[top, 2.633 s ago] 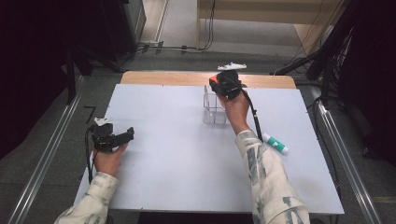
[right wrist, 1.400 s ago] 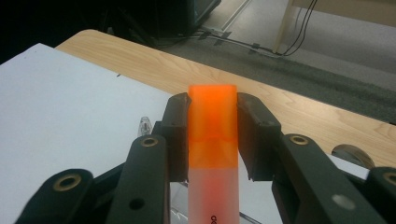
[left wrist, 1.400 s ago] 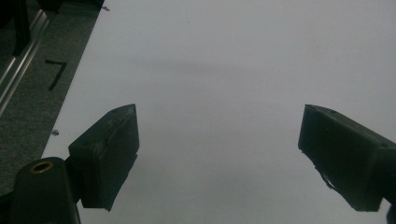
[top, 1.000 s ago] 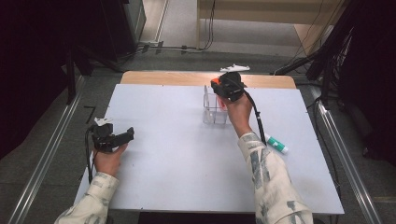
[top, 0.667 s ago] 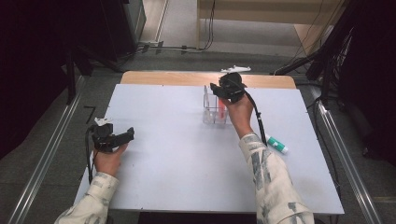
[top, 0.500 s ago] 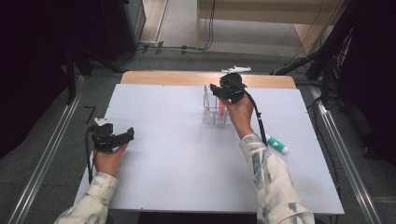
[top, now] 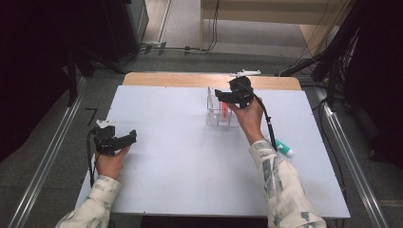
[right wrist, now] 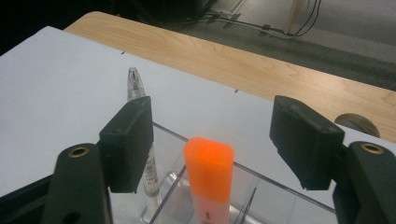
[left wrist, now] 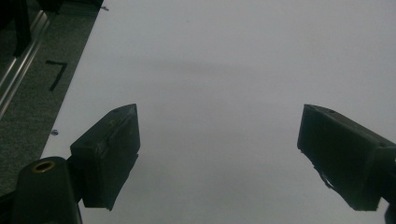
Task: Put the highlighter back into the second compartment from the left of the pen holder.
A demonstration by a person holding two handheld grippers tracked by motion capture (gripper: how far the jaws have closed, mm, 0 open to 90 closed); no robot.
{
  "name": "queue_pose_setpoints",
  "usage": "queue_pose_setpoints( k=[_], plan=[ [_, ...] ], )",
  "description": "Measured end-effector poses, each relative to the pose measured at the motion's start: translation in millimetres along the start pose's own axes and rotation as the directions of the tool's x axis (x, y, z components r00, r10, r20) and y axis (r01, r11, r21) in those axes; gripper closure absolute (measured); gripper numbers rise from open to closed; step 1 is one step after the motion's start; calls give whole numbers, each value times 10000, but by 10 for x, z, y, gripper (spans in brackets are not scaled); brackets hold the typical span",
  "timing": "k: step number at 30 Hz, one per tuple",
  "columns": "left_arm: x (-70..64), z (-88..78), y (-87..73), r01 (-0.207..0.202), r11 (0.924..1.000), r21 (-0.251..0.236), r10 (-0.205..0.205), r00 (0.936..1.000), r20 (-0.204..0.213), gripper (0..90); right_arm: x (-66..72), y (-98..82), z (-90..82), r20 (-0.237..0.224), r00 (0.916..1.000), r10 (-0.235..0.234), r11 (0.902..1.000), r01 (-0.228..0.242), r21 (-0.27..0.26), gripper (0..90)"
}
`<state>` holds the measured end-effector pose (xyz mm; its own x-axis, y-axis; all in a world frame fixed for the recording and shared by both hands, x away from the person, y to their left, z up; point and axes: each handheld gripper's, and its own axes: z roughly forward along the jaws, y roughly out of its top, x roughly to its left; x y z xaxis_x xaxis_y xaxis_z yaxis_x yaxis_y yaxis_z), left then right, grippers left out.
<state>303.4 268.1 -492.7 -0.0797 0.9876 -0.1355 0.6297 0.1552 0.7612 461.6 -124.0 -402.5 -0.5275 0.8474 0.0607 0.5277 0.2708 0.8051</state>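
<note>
white table (top: 180, 175), teal-capped tube (top: 283, 147), grey floor (top: 52, 142)

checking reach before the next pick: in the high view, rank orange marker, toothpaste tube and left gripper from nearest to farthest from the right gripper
1. orange marker, in the clear holder just below the jaws.
2. toothpaste tube, lying on the table's right side.
3. left gripper, far across at the table's left edge.
</note>
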Motion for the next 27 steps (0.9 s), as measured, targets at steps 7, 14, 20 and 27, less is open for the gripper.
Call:
queue_pose_setpoints(
  k=[7,14,20,27],
  plan=[
    [-3,3,-3,-10,10000,-15,10,10000,-8,132,-71,-82,-127,109,9999,-55,10000,55,-78,239],
    [-1,-3,-2,-16,10000,-31,16,10000,-11,132,-163,-180,-279,178,9998,48,9999,-46,-103,239],
    [4,-9,-4,12,10000,-35,-12,10000,-28,132,-232,-306,-443,184,9998,-31,9998,35,-197,239],
    [-7,-14,-6,-20,10000,-37,20,10000,-19,132,-350,-488,-602,311,9994,158,9998,-153,-153,234]
  ],
)
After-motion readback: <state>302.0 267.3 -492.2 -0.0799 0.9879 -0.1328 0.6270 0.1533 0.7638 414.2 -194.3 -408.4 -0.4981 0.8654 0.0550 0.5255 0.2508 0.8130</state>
